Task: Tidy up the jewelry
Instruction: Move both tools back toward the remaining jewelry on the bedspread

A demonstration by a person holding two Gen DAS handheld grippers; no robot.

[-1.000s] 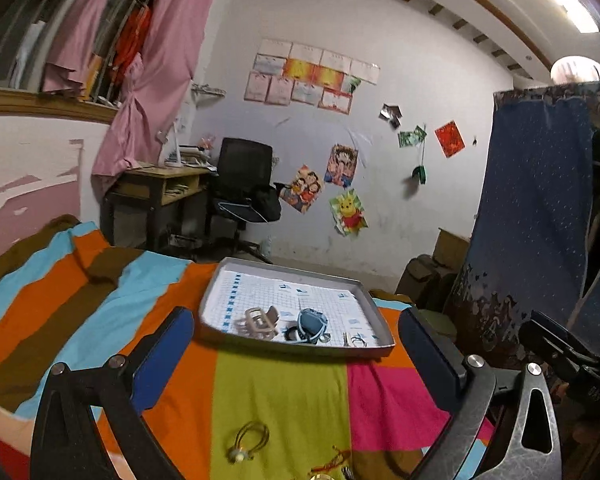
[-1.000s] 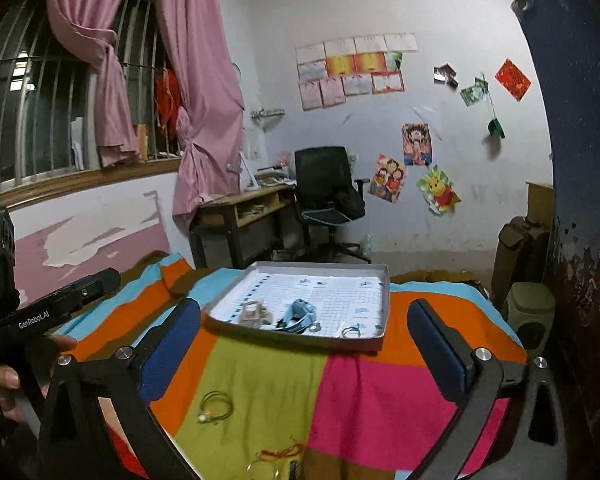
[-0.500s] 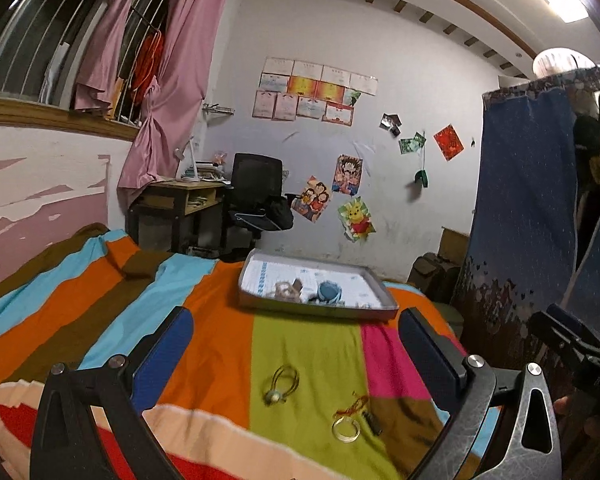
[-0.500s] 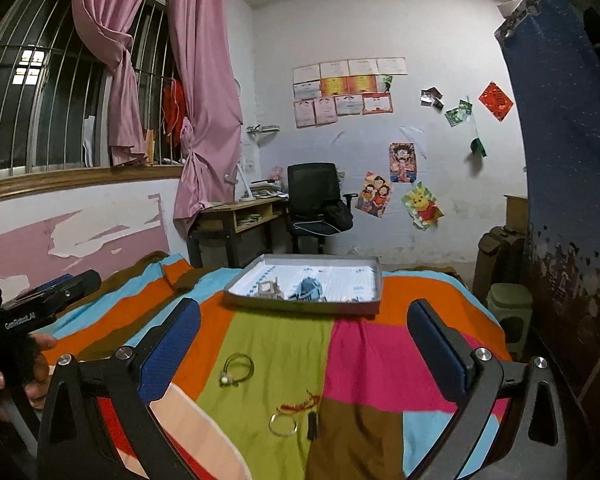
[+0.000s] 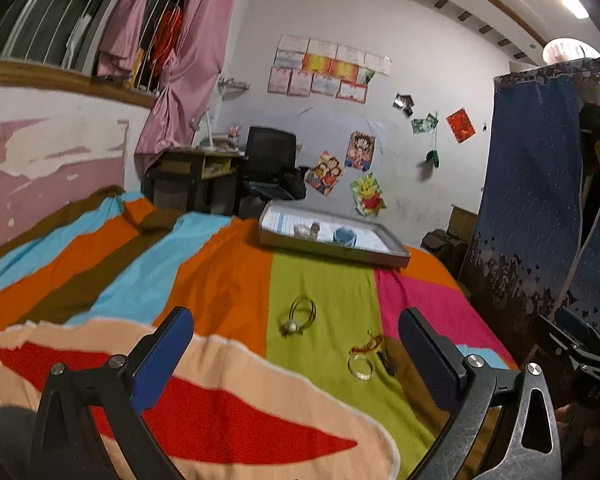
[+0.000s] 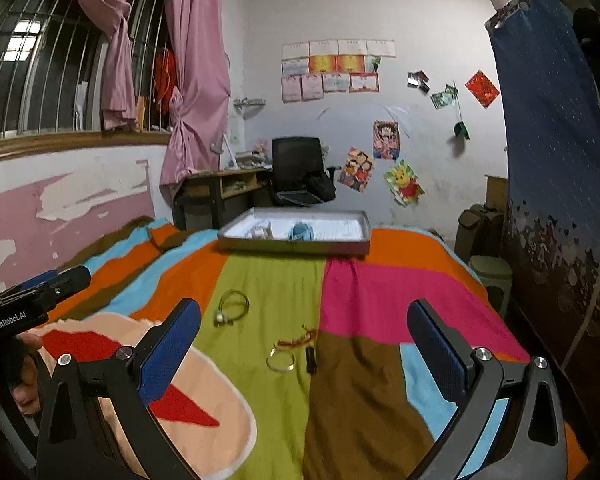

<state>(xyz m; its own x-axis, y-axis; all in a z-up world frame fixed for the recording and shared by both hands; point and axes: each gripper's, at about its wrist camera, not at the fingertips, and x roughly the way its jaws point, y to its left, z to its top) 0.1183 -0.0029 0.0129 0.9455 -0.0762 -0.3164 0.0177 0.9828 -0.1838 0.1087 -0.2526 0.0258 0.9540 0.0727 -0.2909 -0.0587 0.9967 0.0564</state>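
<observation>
1. Striped bedspread (image 6: pixel 268 280), many colours, covers the bed and carries all items; grey tray (image 6: pixel 364 236) lies at the far end, already holding a pale clip-like piece (image 6: pixel 260 232) and a blue piece (image 6: pixel 301 232).
2. Loose jewelry on the green stripe, well short of the tray: thin hoop with a bead (image 6: pixel 231 307); gold ring (image 6: pixel 281 360) touching a red cord (image 6: pixel 296 339); small dark piece (image 6: pixel 310 358) just beside the ring (kind not clear).
3. Step in hand, as judged: between pickups, the next piece not yet reached.
4. Next move calls for lowering one gripper over a single flat piece and pinching it cleanly off soft cloth.
5. Left gripper (image 5: pixel 296 344): jaws spread wide, empty, touching nothing.
6. Right gripper (image 6: pixel 304 336): jaws spread wide, empty, above the bed.
</observation>
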